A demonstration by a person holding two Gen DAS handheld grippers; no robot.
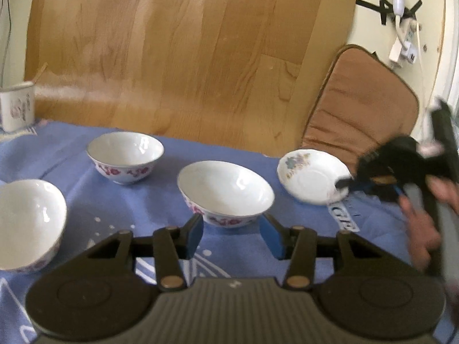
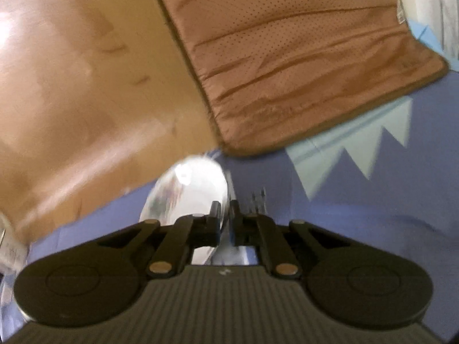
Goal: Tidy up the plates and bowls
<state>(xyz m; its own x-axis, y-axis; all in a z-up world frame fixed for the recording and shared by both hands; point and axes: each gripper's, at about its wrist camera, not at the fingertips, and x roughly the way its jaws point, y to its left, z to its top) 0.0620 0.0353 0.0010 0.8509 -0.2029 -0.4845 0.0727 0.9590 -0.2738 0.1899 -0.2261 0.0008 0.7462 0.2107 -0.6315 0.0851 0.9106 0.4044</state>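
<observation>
The right gripper [image 2: 225, 215] pinches the saucer [image 1: 311, 179] rim, tilted; the left gripper [image 1: 231, 236], open, faces the middle bowl [image 1: 225, 190] straight ahead.

Both wrist views low over blue cloth [image 1: 86, 189], sharing saucer [image 1: 311, 179].

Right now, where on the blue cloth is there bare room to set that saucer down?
Bare cloth lies between the back bowl and the middle bowl, and left of the back bowl toward the white box. The right side, around the held saucer and right gripper, is crowded.
</observation>
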